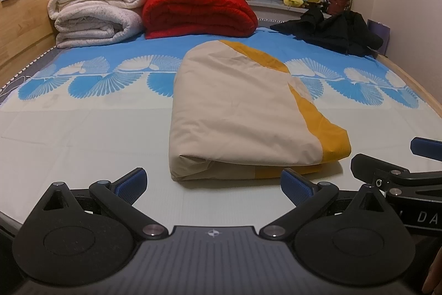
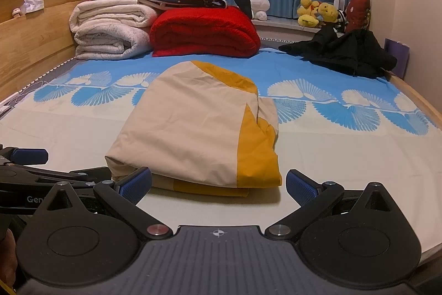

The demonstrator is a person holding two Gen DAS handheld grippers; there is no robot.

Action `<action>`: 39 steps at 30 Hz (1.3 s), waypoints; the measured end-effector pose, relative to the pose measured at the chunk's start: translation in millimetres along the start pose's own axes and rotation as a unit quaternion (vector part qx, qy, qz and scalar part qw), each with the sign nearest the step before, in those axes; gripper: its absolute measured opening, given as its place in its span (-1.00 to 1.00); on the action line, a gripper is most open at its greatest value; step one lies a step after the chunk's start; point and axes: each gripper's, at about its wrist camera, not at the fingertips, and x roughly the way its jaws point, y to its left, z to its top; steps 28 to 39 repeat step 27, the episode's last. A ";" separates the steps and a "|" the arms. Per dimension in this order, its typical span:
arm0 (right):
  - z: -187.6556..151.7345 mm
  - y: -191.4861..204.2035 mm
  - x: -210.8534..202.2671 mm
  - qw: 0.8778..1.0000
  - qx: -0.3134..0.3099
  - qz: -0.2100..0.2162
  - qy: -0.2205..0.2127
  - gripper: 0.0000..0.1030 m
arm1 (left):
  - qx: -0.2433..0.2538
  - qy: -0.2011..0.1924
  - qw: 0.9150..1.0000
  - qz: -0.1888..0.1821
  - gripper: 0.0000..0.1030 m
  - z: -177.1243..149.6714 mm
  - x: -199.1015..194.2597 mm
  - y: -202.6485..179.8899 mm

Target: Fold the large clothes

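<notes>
Both hand-held grippers, left (image 1: 214, 185) and right (image 2: 218, 185), are open, empty. Folded cloth (image 1: 237, 112) lies on bed (image 1: 83, 145). Partial lettering: "DA", "Gen".

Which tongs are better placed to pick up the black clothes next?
Right, probably. The black clothes lie at the bed's far right, and the right tongs sit on that side, open and empty like the left tongs.

- You work in soft, rather dim indoor light with a warm tint; no glare appears.
- The folded cloth (image 1: 234, 112) throws only a faint shadow at its near edge on the bed (image 1: 83, 145).
- Both views bend strongly at the edges, with dark corners.
- The far plush toys (image 2: 317, 11) look slightly soft and grainy.
</notes>
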 end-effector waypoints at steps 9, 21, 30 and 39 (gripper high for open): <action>-2.6 2.0 -0.6 1.000 0.000 0.000 0.002 0.98 | 0.001 0.003 1.000 -0.001 0.99 -1.2 1.6 2.6; -3.0 0.6 0.2 1.000 0.002 0.001 0.003 0.98 | 0.001 0.004 1.000 -0.002 0.99 -1.3 2.3 3.6; -3.3 0.7 1.3 1.000 0.003 0.001 0.004 0.98 | 0.001 0.004 1.000 -0.001 0.99 -1.4 2.2 3.5; -3.3 0.7 1.3 1.000 0.003 0.001 0.004 0.98 | 0.001 0.004 1.000 -0.001 0.99 -1.4 2.2 3.5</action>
